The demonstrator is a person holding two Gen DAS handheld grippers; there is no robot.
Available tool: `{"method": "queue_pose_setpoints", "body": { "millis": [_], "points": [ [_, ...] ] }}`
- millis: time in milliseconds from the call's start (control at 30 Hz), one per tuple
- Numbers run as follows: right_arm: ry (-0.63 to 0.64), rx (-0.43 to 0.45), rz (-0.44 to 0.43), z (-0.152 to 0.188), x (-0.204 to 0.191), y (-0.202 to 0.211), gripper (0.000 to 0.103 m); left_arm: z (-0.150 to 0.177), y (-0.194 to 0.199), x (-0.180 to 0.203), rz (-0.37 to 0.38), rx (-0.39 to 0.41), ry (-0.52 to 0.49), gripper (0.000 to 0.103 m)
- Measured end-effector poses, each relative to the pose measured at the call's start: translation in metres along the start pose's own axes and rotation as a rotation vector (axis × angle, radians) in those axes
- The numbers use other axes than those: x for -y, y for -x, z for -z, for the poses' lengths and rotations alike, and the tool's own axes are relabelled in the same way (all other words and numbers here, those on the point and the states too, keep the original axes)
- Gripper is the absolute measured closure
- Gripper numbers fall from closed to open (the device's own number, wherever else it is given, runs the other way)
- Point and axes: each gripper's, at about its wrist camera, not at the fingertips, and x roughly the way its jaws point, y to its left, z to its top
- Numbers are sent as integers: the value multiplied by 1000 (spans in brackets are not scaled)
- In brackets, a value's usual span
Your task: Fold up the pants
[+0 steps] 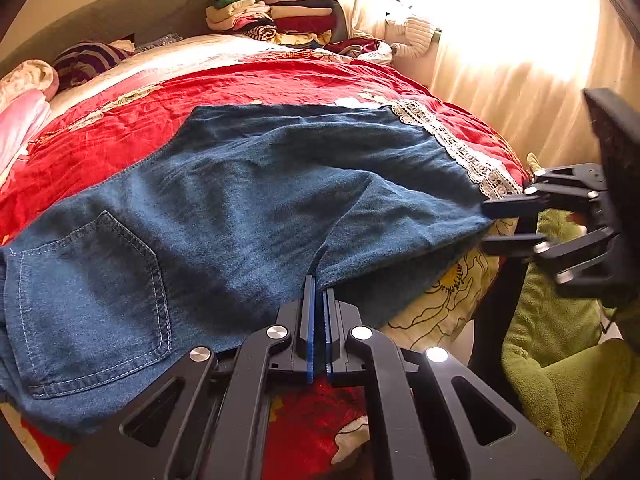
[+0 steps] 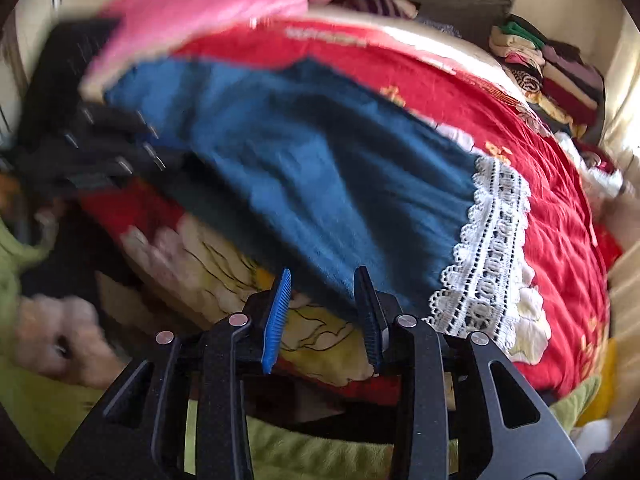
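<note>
At the far left of the left wrist view a pink quilt (image 1: 20, 120) lies bunched at the bed's edge, beside a striped purple garment (image 1: 86, 60). The pants (image 1: 240, 184), soft blue denim with pale stitching, lie spread across a wrinkled red bedspread (image 1: 120, 120); a stitched back pocket (image 1: 88, 300) shows at the waist end on the left. The left gripper (image 1: 319, 292), black with blue ribbed pads, has its jaws pressed together on the near edge of the pants around the crotch seam. Behind, a stack of folded clothes (image 1: 276, 12) in red, green and cream rests against the wall. A band of white lace (image 1: 452, 140) trims the pants' leg end toward the right. The right gripper (image 1: 486, 226) sits at that leg end with its jaws apart, the fabric edge between them. In the blurred right wrist view its fingers (image 2: 276, 316) stand spread around the denim hem. A fuzzy green blanket (image 1: 560, 360) lies below the bed at the right.
</note>
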Motion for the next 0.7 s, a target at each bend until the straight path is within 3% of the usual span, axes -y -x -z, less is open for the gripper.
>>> {"method": "queue_pose_setpoints", "body": {
  "millis": [33, 67, 233, 367, 433, 500, 600, 700],
  "points": [
    [14, -25, 24, 1, 1, -8, 80, 1, 0, 0, 2, -2, 1, 100],
    [14, -43, 24, 2, 3, -12, 99, 1, 0, 0, 3, -6, -1, 100],
    [-59, -91, -56, 16, 25, -14, 101, 5, -1, 1, 9, -34, -11, 95],
    [-131, -102, -127, 20, 37, -17, 93, 7, 6, -5, 4, -41, 13, 85],
    [-184, -61, -167, 21, 51, -4, 87, 7, 24, -12, -3, 0, 33, 62],
    [-256, 3, -161, 25, 74, 16, 75, 6, 45, -24, -34, 47, 69, 50],
    [-361, 64, -103, 30, 109, 34, 72, 10, 86, -62, -171, 151, 184, 28],
    [-467, 84, -52, 39, 142, 43, 70, 19, 109, -103, -271, 188, 333, 22]
  ]
}}
